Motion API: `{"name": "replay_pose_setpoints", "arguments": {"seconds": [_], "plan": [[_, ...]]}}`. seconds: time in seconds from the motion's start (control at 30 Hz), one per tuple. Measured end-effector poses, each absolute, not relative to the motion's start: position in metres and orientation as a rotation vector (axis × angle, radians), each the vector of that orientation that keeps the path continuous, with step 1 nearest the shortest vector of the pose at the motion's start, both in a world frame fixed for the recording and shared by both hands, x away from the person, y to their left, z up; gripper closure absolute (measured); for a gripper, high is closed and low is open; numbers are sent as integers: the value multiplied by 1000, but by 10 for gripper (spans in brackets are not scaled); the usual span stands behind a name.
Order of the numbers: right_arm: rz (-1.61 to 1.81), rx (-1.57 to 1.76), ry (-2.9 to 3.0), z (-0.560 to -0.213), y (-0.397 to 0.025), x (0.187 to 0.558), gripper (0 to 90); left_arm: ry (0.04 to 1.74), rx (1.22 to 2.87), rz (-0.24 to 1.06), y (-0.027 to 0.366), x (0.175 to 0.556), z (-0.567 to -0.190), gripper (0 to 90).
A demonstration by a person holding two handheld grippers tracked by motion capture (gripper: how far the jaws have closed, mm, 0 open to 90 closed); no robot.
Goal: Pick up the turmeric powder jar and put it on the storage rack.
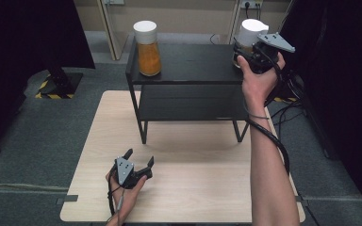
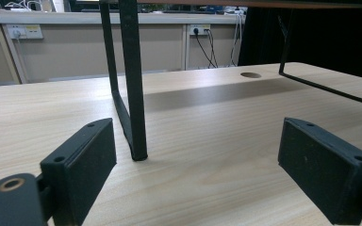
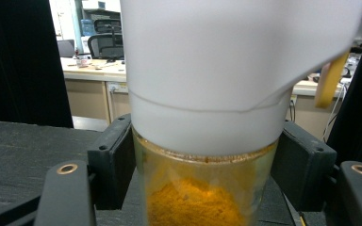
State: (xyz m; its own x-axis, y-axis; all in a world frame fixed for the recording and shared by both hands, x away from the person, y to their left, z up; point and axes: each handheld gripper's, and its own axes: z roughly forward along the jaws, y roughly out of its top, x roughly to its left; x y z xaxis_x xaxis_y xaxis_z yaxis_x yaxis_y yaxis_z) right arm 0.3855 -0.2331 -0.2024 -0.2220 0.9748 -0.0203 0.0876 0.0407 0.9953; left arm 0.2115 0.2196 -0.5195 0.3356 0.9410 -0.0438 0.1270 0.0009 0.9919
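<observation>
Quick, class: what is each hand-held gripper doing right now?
Left hand-held gripper: open, holding nothing.
Right hand-held gripper: closed on the jar of orange powder.

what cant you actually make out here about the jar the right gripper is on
- High view: the right jar's glass body is hidden behind the right gripper and hand.
- Right gripper view: the jar's base and its white lid's top are cut off by the frame edges.
- Right gripper view: the fingers sit beside the glass; firm contact is unclear.

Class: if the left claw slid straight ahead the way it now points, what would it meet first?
Most likely the black leg of the shelf, which stands just ahead between the open jaws of the left claw; depth is hard to judge.
</observation>
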Motion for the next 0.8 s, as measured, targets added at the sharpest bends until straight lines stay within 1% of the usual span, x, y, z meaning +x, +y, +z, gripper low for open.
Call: {"name": "replay_pose_setpoints", "arguments": {"seconds": [0.3,0.53,0.8], "plan": [[1310,1147,1457,-207,-233,387,285,1045,1426,873,220,211,-520,115],[1346,1167,1454,-211,-237,384,180,1045,1427,874,219,211,-520,115],[1379,1152,1480,-213,-246,369,108,1041,1430,881,218,211,-520,115]]}}
